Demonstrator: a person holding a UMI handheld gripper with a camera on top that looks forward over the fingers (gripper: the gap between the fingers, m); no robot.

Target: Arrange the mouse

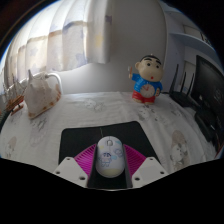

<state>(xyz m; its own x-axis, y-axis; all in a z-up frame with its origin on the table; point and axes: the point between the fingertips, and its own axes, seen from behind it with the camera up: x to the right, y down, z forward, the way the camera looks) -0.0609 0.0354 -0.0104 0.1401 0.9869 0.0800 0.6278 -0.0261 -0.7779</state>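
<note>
Item: white computer mouse [110, 158], lying between the two fingers of the gripper [110, 170], over the near edge of a black mouse pad [107, 140]. The magenta pads [86, 157] flank it closely on both sides; whether they actually press its shell or leave a sliver of gap cannot be told from this view. Whether the mouse is lifted or rests on the pad is also unclear.

Support: table [40, 135] covered with a pale floral-patterned cloth; the mouse pad sits on it just ahead of the fingers.

Risks, as judged:
- The mouse has a rounded, smooth shell; a pinch on its curved sides may let it squirt forward or twist, landing askew on the pad.
- If dragged instead of lifted, it may pull the mouse pad or wrinkle the cloth.
- Release from any height could tip it off the pad's near edge.

Surroundings:
- Cartoon boy figurine [146, 80], red top, upright, well beyond the pad toward the right; clear of the working area unless the gripper sweeps far forward.
- Small cloth bag [42, 95], light with dark trim, beyond the pad to the left.
- Dark monitor-like object [208, 95] at far right; identity uncertain.
- White curtain [85, 35] behind.

Obstruction: nothing stands on the pad ahead of the mouse.
</note>
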